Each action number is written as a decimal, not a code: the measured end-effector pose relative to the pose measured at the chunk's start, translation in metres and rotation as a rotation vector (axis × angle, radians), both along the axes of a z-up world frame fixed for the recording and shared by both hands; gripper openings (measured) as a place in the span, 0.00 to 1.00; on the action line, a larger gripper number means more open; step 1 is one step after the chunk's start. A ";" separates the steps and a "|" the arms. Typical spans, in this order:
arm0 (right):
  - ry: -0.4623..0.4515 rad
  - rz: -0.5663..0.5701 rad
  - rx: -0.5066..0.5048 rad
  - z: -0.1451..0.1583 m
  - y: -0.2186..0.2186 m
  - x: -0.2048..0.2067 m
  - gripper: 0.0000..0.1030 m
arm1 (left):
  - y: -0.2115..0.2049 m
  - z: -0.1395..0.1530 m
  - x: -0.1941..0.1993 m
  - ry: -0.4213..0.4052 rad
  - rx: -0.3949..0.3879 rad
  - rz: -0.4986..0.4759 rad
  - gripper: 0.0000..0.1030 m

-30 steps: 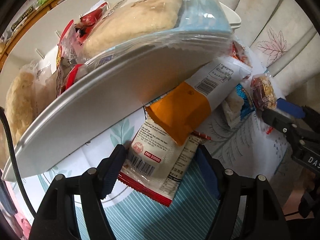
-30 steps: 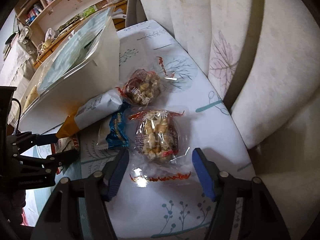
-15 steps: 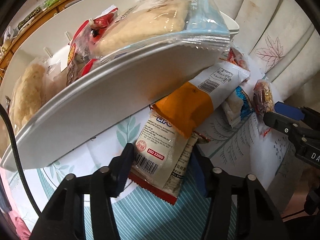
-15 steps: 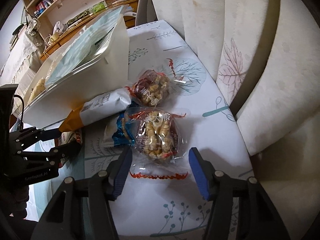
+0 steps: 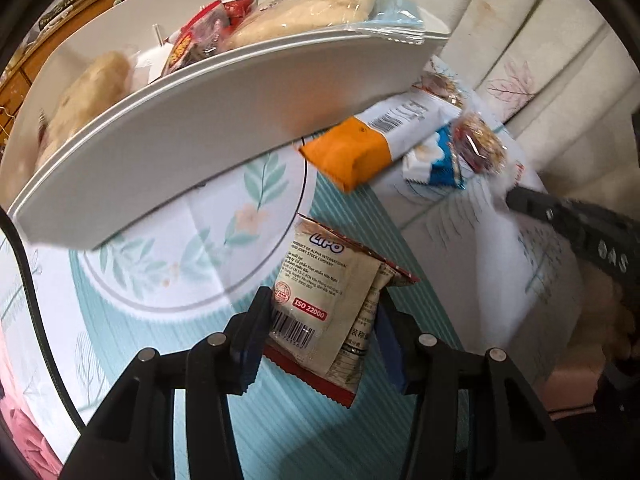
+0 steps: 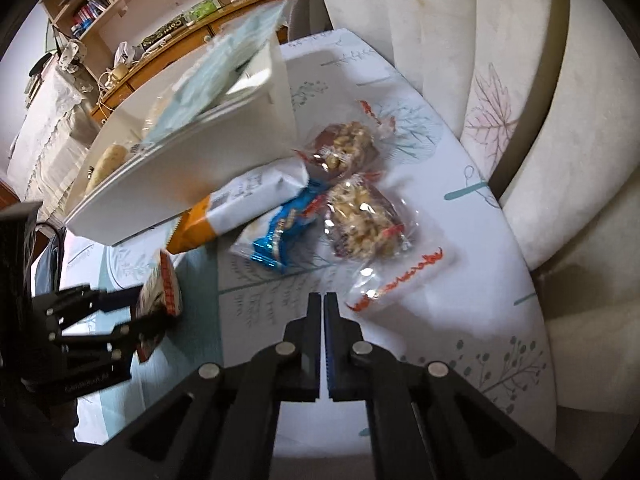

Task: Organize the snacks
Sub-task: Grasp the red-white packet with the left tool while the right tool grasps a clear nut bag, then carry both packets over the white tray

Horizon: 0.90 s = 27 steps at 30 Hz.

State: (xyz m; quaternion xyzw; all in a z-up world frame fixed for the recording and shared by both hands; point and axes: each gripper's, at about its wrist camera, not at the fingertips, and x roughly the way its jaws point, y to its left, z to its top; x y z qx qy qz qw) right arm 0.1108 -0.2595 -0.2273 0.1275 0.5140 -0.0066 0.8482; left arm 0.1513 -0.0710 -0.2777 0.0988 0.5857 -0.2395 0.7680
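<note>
The left gripper [image 5: 320, 320] pinches a white Lipo biscuit packet [image 5: 320, 300] with red edges between its blue pads, over the striped teal part of the tablecloth [image 5: 280, 420]. At about 11 o'clock from it stands the white storage bin [image 5: 180, 132], holding a pale bread pack [image 5: 312, 16] and red-wrapped snacks [image 5: 204, 36]. At 1 o'clock an orange-and-white wafer pack [image 5: 372, 140] lies against the bin's base, a blue-and-white packet [image 5: 432, 164] just beside it.

The right gripper [image 6: 323, 312] has its jaws pressed together with nothing between them. At 1 o'clock from its tip, very near, lies a clear-wrapped peanut brittle cake [image 6: 368, 220]; whether the tip touches its wrapper tail I cannot tell. A second brittle cake [image 6: 344, 148] lies beyond at 12 o'clock. A cream chair back [image 6: 500, 80] stands at 2 o'clock.
</note>
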 end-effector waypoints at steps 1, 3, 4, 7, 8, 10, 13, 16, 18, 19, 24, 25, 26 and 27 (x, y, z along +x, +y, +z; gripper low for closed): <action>-0.019 0.000 -0.008 0.003 0.002 -0.001 0.01 | 0.004 0.003 -0.004 0.000 -0.005 -0.002 0.46; -0.041 -0.009 -0.022 0.009 0.001 0.000 0.01 | 0.012 0.008 -0.008 -0.004 -0.017 -0.003 0.46; -0.053 -0.015 -0.041 0.012 0.002 0.000 0.02 | 0.017 0.012 -0.007 -0.006 -0.022 -0.001 0.46; -0.077 -0.022 -0.100 0.016 0.001 0.005 0.08 | 0.031 0.023 -0.010 -0.019 -0.034 0.014 0.46; -0.073 -0.018 -0.118 0.016 0.000 0.009 0.12 | 0.028 0.027 -0.007 -0.022 -0.037 0.022 0.46; -0.071 -0.010 -0.146 0.015 -0.002 0.015 0.38 | 0.031 0.042 0.000 -0.028 -0.043 0.037 0.47; -0.086 0.007 -0.186 0.016 -0.005 0.024 0.49 | 0.051 0.058 0.003 -0.043 -0.046 0.067 0.47; -0.045 0.046 -0.215 0.008 -0.006 0.036 0.53 | 0.056 0.067 0.006 -0.049 -0.051 0.088 0.47; -0.027 0.060 -0.224 0.002 -0.005 0.040 0.54 | 0.061 0.074 0.008 -0.056 -0.050 0.097 0.47; -0.012 0.069 -0.231 -0.001 -0.006 0.044 0.55 | 0.064 0.079 0.008 -0.064 -0.054 0.106 0.47; 0.041 0.089 -0.226 -0.016 -0.010 0.055 0.55 | 0.070 0.093 0.010 -0.079 -0.071 0.155 0.47; 0.039 0.086 -0.225 -0.015 -0.011 0.056 0.55 | 0.072 0.095 0.011 -0.081 -0.071 0.164 0.47; 0.042 0.080 -0.219 -0.015 -0.013 0.058 0.55 | 0.069 0.095 0.012 -0.084 -0.070 0.170 0.47; 0.049 0.077 -0.215 -0.015 -0.013 0.059 0.54 | 0.070 0.096 0.013 -0.087 -0.070 0.175 0.47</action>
